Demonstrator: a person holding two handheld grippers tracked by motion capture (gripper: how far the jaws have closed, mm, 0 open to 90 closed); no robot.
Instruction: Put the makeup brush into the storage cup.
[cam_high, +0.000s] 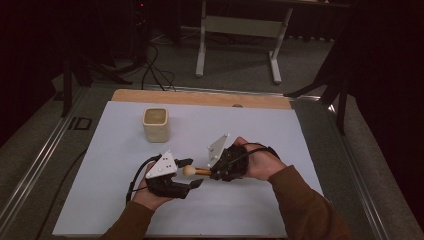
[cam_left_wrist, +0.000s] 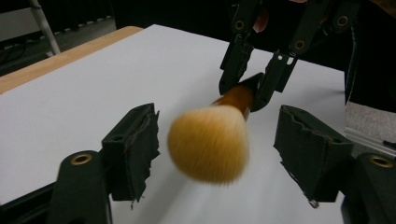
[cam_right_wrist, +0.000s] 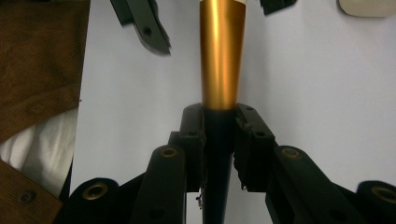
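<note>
White sheet over a wooden table, a strip of bare wood along the far edge. Grey carpet all round, dark curtains at the sides, a white-legged stand beyond and black cables trailing on the floor. Cream square cup upright on the far left part of the sheet, well apart from both hands.

Left hand in from the bottom, brown sleeve, palm under the left gripper, pointing right toward the other tool. Jaws spread wide, nothing between the pads but air and the bristle head hovering in the gap, touching neither pad in the left gripper view.

Right hand from the lower right, also brown-sleeved, turned inward so the right gripper aims left. Jaws closed tight on the dark handle of a makeup brush, just below the gold ferrule in the right gripper view. Brush held level above the sheet, fluffy tan head toward the left gripper, blurred in the left gripper view.
</note>
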